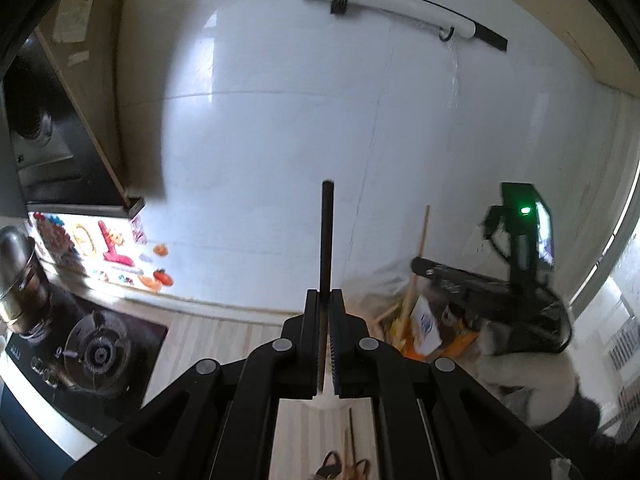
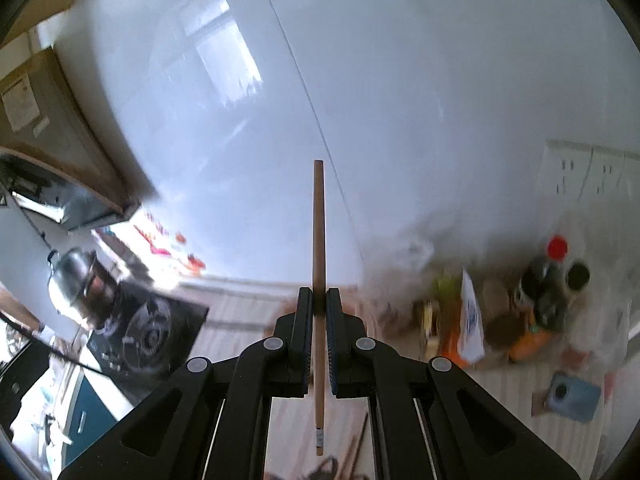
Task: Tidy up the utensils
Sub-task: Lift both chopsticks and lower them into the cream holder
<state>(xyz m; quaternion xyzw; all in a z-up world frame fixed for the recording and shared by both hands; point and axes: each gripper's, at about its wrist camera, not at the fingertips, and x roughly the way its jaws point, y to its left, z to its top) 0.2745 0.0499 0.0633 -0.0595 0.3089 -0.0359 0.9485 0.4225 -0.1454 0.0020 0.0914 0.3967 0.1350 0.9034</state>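
My left gripper (image 1: pixel 324 298) is shut on a thin dark chopstick (image 1: pixel 327 236) that juts forward from between its jaws toward the white tiled wall. My right gripper (image 2: pixel 319 294) is shut on a light wooden chopstick (image 2: pixel 318 220), which sticks out ahead of the jaws and also trails back below them. In the left wrist view the right gripper (image 1: pixel 418 266) shows blurred at the right, with the wooden chopstick (image 1: pixel 423 232) rising from it. More utensils (image 1: pixel 340 466) lie on the pale wooden counter below, partly hidden by the gripper bodies.
A gas stove (image 1: pixel 92 352) with a metal kettle (image 1: pixel 16 280) lies at the left under a range hood (image 1: pixel 52 140). A rail with hooks (image 1: pixel 384 4) hangs high on the wall. Food packets (image 2: pixel 468 320), bottles (image 2: pixel 552 280) and a blue object (image 2: pixel 572 396) crowd the counter's right.
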